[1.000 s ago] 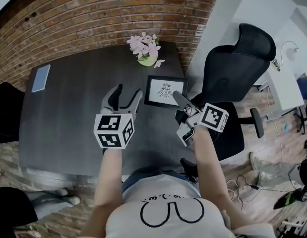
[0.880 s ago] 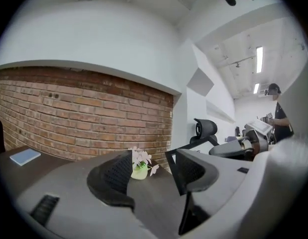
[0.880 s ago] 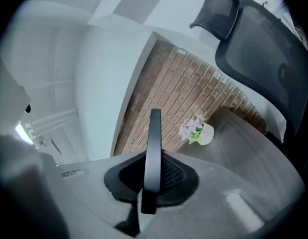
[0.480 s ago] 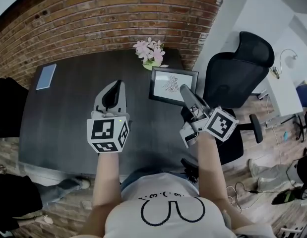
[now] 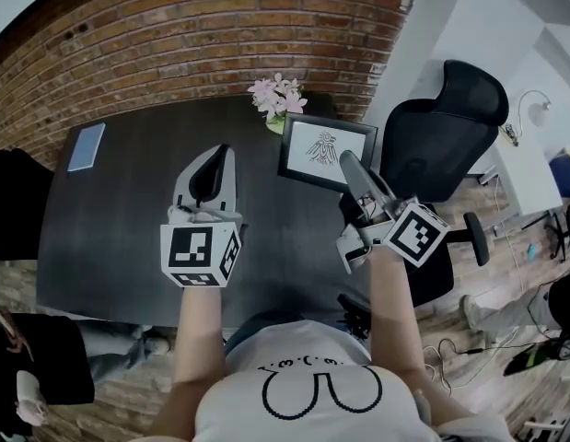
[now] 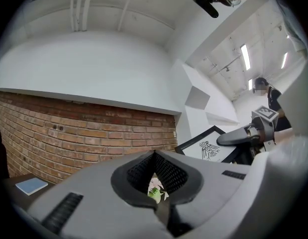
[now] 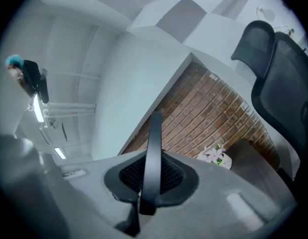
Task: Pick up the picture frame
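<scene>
Two grippers over a dark table (image 5: 110, 219). Far side: brick wall (image 5: 174, 44). Right of the table: black office chair (image 5: 447, 127). Far left on the table: blue notebook (image 5: 86, 146). Far centre: pot of pink flowers (image 5: 277, 99), just beside the far left corner of the picture frame (image 5: 326, 150) and partly behind it.

Left gripper (image 5: 211, 168): jaws pressed together, empty, pointing far, well left of the frame.

Right gripper (image 5: 351, 168): jaws clamped on the frame's near right edge, shown edge-on as a thin black bar between the pads in the right gripper view.

Frame tilted, raised over the table's far right corner, black line drawing facing up.
</scene>
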Action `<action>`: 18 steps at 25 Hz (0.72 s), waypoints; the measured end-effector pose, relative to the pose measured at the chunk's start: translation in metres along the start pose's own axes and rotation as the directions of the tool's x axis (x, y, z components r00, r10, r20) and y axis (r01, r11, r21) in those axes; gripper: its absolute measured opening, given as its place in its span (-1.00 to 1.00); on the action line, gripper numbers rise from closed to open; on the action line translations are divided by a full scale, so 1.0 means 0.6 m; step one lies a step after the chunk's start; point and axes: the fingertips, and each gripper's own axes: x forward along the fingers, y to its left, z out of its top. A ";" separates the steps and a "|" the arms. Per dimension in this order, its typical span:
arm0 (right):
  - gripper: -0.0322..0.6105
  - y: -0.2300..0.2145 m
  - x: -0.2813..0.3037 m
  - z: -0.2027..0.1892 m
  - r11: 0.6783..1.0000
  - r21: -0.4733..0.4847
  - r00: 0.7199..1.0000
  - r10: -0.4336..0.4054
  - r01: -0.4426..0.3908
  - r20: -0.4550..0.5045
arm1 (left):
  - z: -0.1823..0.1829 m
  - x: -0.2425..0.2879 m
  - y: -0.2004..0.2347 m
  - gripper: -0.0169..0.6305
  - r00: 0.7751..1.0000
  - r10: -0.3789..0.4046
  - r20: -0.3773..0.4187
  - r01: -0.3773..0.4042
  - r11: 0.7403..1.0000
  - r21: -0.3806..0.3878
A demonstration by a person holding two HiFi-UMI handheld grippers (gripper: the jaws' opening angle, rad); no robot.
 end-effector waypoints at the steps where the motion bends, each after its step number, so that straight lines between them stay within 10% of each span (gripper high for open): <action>1: -0.83 0.003 0.000 0.001 1.000 -0.007 1.000 0.002 -0.002 0.005 | 0.004 -0.001 0.001 -0.95 1.000 -0.001 0.011 0.001 1.000 0.002; 18: -0.83 0.003 0.001 0.000 0.999 -0.034 1.000 -0.012 0.012 0.000 | 0.008 0.008 -0.017 -0.95 0.999 -0.042 0.023 0.042 0.999 0.012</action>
